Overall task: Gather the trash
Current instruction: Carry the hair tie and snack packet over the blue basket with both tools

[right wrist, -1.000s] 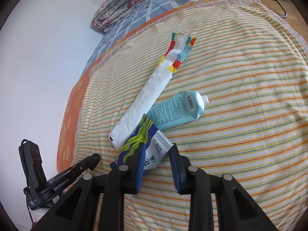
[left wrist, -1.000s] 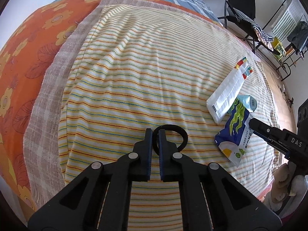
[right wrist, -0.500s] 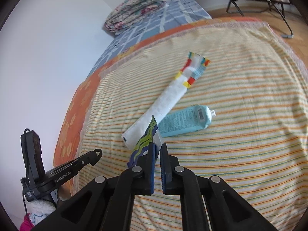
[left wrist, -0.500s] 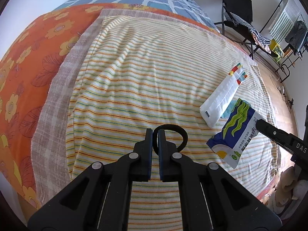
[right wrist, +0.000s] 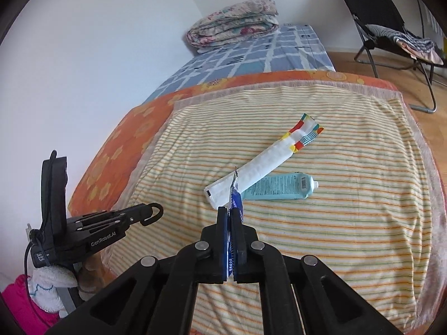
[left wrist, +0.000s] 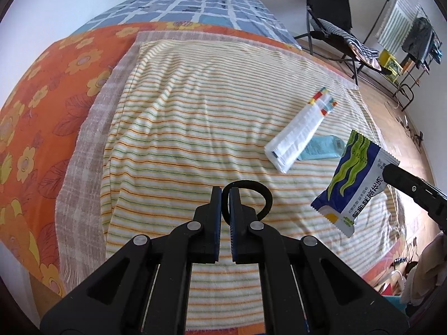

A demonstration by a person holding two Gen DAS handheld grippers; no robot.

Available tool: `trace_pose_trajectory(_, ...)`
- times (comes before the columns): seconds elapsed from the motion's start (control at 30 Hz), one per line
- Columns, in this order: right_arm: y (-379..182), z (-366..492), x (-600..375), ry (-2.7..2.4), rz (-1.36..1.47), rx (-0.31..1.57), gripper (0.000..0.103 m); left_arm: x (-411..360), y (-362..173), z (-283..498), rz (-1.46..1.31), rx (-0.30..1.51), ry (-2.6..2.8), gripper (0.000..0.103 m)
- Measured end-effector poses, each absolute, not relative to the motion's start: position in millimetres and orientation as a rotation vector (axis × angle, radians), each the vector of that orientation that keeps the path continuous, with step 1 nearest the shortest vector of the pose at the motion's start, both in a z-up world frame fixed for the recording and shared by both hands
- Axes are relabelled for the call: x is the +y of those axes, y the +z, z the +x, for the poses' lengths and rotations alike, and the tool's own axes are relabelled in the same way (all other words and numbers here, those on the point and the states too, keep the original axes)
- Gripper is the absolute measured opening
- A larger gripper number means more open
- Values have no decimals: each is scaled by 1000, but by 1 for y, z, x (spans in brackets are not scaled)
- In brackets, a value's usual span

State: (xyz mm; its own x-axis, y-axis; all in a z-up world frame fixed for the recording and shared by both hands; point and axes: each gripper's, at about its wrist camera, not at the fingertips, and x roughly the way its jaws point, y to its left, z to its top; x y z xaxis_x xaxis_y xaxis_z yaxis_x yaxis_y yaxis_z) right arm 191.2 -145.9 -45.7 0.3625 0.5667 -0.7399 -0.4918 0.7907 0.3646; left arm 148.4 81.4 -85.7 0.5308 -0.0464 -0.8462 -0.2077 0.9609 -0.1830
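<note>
My right gripper [right wrist: 230, 212] is shut on a blue and green snack packet [left wrist: 352, 184] and holds it in the air above the striped towel [left wrist: 195, 128]; in the right wrist view the packet [right wrist: 234, 195] shows edge-on between the jaws. A long white wrapper [right wrist: 259, 164] and a teal tube [right wrist: 279, 187] lie on the towel beyond it. My left gripper [left wrist: 225, 195] is shut on a black ring [left wrist: 258, 195] at the towel's near side, left of the packet.
The towel covers an orange flowered sheet [left wrist: 42, 97] on a bed. A folded quilt [right wrist: 234, 25] lies at the far end. A black chair [right wrist: 391, 22] and a clothes rack [left wrist: 405, 28] stand on the wooden floor to the right.
My right gripper shut on the snack packet and lifted it off the towel. Both grippers pulled back and up. The left gripper stayed shut on the ring.
</note>
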Motion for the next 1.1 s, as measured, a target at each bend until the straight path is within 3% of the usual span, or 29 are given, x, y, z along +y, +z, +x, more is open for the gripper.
trace_pose_trajectory(1.1,-12,59,-194,804,-24,935,0,13,-62,56,-176,953,-16,3)
